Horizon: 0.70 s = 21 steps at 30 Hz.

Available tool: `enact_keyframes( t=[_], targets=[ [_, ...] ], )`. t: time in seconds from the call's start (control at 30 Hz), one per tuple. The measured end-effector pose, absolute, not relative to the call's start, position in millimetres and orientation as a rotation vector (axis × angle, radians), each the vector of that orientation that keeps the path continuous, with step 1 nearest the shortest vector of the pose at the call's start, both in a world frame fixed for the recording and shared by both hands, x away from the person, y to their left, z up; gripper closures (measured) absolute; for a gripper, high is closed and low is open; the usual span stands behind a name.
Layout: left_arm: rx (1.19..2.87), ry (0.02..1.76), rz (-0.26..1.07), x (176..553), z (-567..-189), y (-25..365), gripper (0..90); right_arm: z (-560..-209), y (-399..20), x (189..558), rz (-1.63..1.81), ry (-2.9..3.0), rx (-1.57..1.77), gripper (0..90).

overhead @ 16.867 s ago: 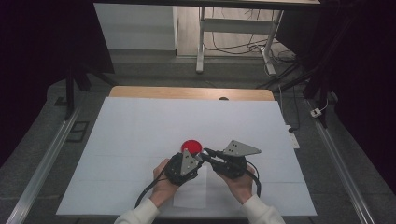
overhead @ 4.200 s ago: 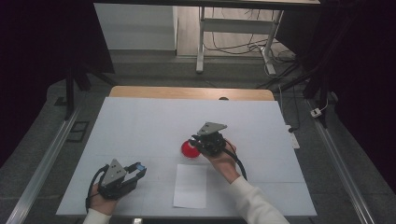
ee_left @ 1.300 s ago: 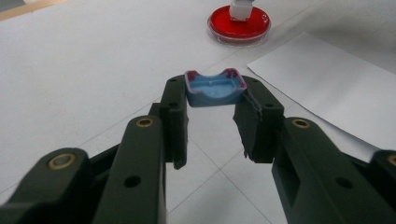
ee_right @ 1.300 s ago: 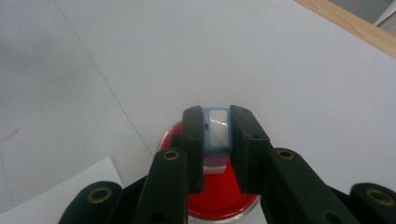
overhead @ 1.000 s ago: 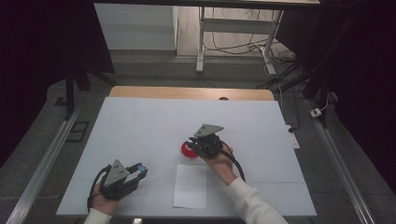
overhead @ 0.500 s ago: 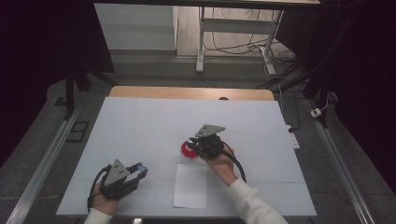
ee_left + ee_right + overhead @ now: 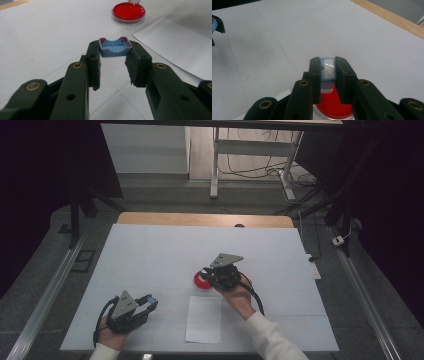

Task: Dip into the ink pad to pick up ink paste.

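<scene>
At the centre of the high view, the small blue block pinched in the right gripper's jaws is held directly over the red dish, while the left gripper, lower left, pinches a blue cap well apart from the dish.

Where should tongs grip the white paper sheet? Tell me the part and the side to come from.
Take the white paper sheet by its near short edge, coming in low from the person's side. It lies flat on the table, so only an edge offers any purchase, and the red dish and the right tongs crowd its far end.
</scene>
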State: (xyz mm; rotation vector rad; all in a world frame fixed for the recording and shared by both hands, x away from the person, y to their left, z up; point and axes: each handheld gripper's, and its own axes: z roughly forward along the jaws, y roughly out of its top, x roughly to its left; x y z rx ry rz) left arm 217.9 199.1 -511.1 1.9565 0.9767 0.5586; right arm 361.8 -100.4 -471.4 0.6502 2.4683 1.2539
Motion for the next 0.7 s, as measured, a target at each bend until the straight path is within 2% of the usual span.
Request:
enact_keyframes(
  t=[0.7],
  targets=[
    [1.954,0.974,0.561,217.9,-510.0,199.0,64.8,-463.6,-105.7,350.4,1.316,2.481,0.637,75.0]
  ],
)
